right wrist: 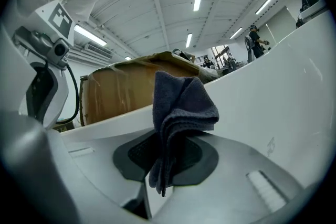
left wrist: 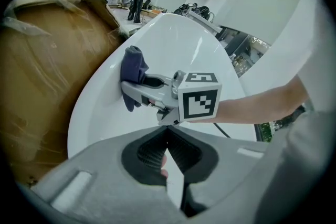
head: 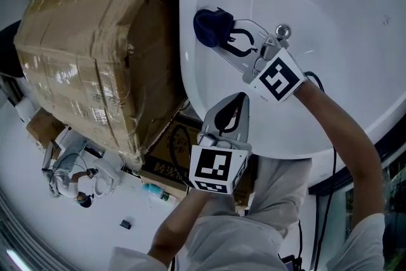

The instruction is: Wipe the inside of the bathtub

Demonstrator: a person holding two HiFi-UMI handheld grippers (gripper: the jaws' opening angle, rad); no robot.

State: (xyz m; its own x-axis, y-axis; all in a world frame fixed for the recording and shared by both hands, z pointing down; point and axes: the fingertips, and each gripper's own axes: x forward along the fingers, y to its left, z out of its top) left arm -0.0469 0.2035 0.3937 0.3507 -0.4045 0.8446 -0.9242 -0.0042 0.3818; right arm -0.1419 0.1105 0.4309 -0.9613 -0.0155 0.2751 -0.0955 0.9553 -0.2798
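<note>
White bathtub (head: 336,3) sits beside a taped cardboard box (head: 89,47), its print too blurred to read. Right gripper (head: 222,30) pinches a dark blue cloth (head: 206,25) against the tub's inner wall. Left gripper (head: 238,98), jaws together and empty, hangs near the rim.

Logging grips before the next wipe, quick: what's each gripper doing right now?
Left gripper: tongs shut, nothing between them.
Right gripper: tongs shut on the dark blue cloth.
</note>
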